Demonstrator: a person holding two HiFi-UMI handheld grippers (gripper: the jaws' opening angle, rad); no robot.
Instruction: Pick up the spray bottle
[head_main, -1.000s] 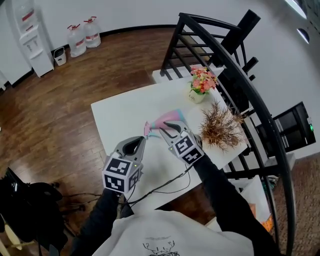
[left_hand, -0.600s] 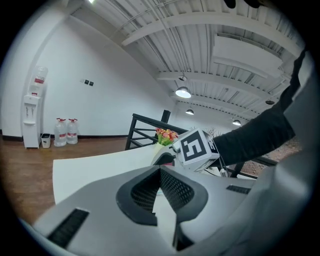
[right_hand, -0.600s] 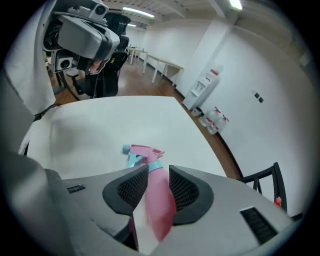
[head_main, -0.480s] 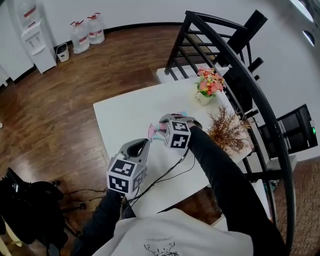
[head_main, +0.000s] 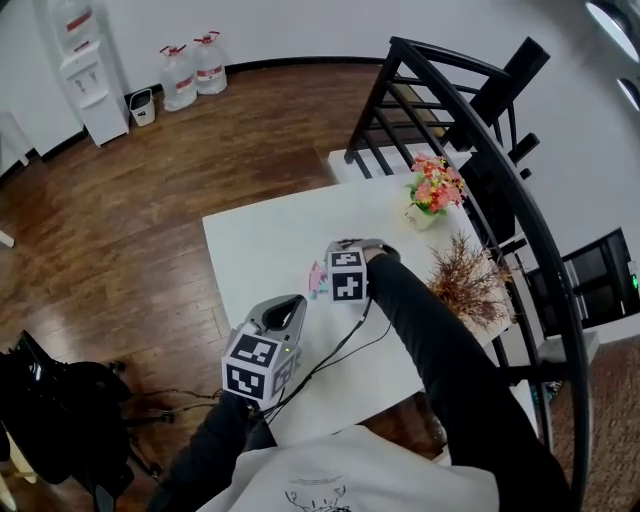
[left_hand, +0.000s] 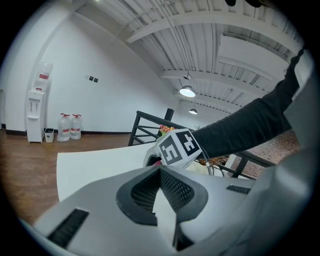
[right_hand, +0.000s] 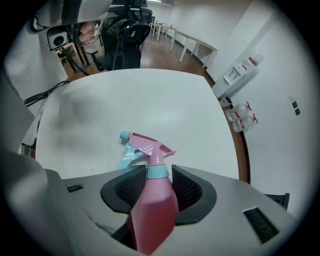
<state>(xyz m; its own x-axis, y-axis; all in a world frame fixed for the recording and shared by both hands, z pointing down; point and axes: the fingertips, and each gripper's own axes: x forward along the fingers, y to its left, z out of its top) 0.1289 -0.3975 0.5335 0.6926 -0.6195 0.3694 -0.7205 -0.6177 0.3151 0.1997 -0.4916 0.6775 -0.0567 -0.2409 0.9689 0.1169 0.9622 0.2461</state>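
Wood flooring (head_main: 120, 220) surrounds a white rectangular table (head_main: 260, 235), with a black metal railing (head_main: 480, 150) along its far side. A small pot of pink and orange flowers (head_main: 436, 188) and a tuft of dried brown grass (head_main: 470, 285) stand near that edge. From overhead, only a sliver of the pink plastic spray bottle (head_main: 318, 278) shows beside the right gripper (head_main: 345, 262), which points steeply down over the middle of the table. The right gripper view shows far more: the bottle sits between the jaws with its pink head and pale blue trigger down at the tabletop. Those jaws have just been opening, and the pads stand clear on either side of the blue collar. The left gripper (head_main: 290, 312) hangs near the table's front edge, and its own view shows the jaw tips together with nothing between them. That view also shows the other gripper's marker cube (left_hand: 177, 147) ahead.
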